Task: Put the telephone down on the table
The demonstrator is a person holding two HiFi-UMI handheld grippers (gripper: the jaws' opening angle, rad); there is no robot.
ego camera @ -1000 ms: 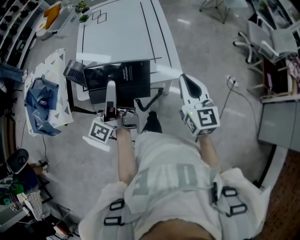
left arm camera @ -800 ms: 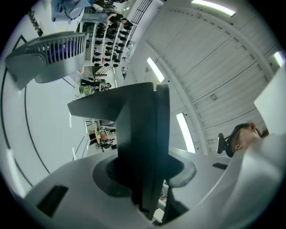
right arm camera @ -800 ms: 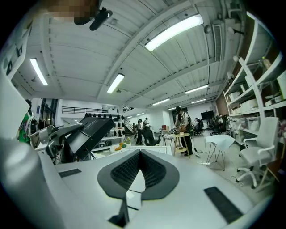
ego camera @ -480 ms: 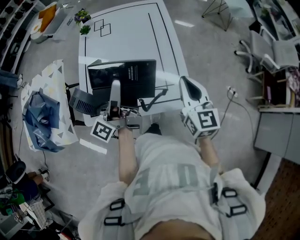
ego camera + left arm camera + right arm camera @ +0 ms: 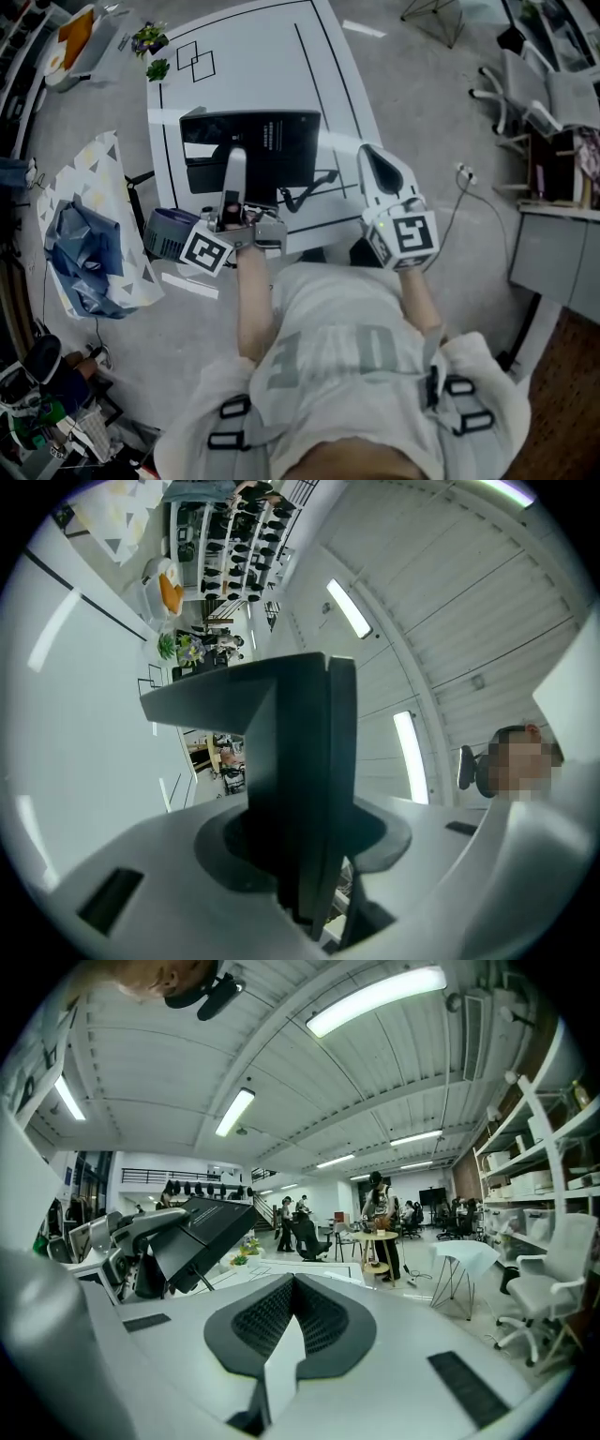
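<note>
The telephone (image 5: 249, 150) is a flat black desk set with a black cord (image 5: 302, 192) trailing from it. It hangs over the near end of the white table (image 5: 253, 56). My left gripper (image 5: 232, 180) is shut on its near edge, and in the left gripper view the black body (image 5: 292, 752) fills the gap between the jaws. My right gripper (image 5: 372, 159) floats to the right of the telephone, over the table's right edge, shut with nothing in it. Its pads (image 5: 267, 1321) meet, and the telephone (image 5: 202, 1227) shows at its left.
Black lines are marked on the table. At its far left corner stand small plants (image 5: 150, 39) and an orange tray (image 5: 75, 28). On the floor at the left lie a blue cloth (image 5: 80, 234) and a grey basket (image 5: 167, 232). Chairs (image 5: 553, 94) and a floor cable (image 5: 459, 173) are at the right.
The person has stepped closer to the table, and the left gripper has carried the telephone further over the tabletop. The right gripper has kept its place beside it.
</note>
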